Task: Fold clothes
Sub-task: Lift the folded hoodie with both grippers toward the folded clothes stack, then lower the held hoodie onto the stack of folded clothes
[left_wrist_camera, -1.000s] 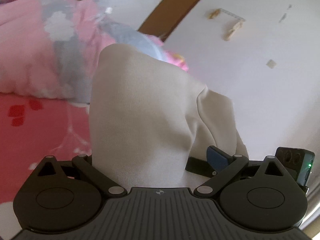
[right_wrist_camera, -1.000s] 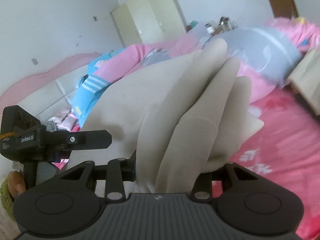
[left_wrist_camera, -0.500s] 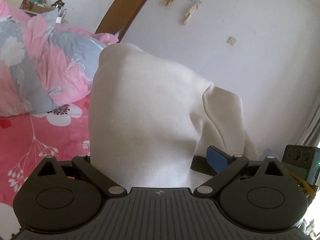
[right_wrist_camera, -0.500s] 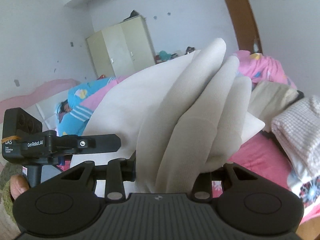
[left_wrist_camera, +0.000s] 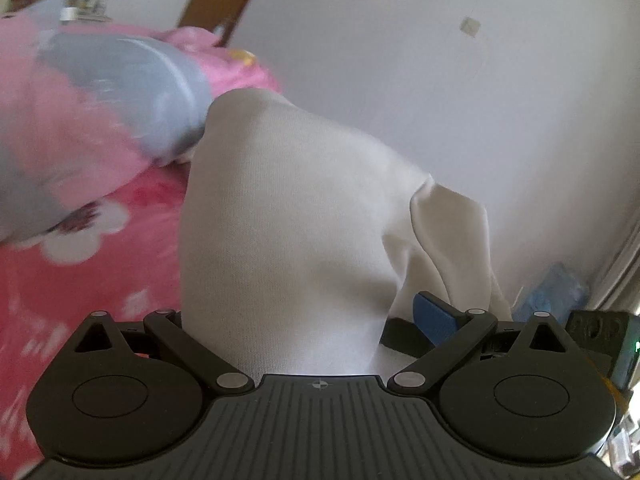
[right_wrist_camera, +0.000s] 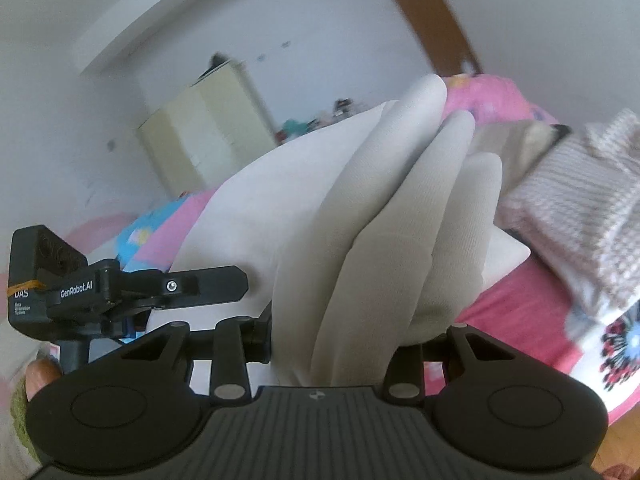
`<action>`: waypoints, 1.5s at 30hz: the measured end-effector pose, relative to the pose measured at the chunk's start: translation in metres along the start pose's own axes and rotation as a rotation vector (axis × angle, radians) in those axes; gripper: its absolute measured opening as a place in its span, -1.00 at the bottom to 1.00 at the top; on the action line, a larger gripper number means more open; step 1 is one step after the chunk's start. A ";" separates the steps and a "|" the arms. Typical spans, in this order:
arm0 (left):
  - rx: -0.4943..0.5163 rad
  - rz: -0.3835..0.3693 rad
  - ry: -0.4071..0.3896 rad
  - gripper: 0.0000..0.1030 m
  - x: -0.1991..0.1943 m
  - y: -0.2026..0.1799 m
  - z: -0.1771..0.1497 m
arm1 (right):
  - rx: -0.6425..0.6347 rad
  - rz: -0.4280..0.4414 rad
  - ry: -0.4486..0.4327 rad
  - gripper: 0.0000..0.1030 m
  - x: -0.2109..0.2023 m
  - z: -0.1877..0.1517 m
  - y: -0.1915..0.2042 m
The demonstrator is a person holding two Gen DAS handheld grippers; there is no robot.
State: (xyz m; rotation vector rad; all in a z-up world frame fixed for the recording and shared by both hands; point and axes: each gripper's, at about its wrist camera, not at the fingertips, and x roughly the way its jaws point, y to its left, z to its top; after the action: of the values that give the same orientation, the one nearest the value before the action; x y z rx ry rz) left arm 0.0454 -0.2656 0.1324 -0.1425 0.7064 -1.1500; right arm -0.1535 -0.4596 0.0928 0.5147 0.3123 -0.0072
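Holding the cream garment (left_wrist_camera: pixel 288 240) up off the pink bedspread (left_wrist_camera: pixel 80 280), I have a claw clamped on each end of it so the cloth hangs free and can be laid down flat for a fold. My right gripper (right_wrist_camera: pixel 340 344) is clenched on a thick bunch of gathered pleats, which is why its jaws stand part-way apart and not tight together. My left gripper (left_wrist_camera: pixel 316 320) grips the other end; cloth billows up over the jaws and hides the pads, so I judge that hold from how the fabric rises straight out of the jaws. From the right wrist, the left claw shows just to the left of the garment. The striped folded pile (right_wrist_camera: pixel 580 208) lies to the right of the garment, on the bed, probably finished pieces kept clear of my working space.
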 end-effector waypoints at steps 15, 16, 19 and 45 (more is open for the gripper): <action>0.254 -0.252 0.057 0.87 0.280 -0.080 0.177 | 0.293 -0.297 -0.441 -0.20 0.044 0.095 -0.178; 0.257 -0.267 0.061 0.87 0.295 -0.079 0.180 | 0.304 -0.306 -0.452 -0.20 0.049 0.099 -0.186; 0.232 -0.247 0.106 0.87 0.343 -0.062 0.162 | 0.360 -0.330 -0.460 -0.20 0.067 0.093 -0.218; 0.209 -0.213 0.062 0.98 0.276 -0.004 0.135 | 0.552 -0.224 -0.396 0.04 0.095 0.050 -0.290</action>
State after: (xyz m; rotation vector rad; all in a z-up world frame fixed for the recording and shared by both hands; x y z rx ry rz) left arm 0.1813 -0.5407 0.1179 -0.0052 0.6317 -1.4297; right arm -0.0726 -0.7293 -0.0345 1.0052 -0.0303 -0.4175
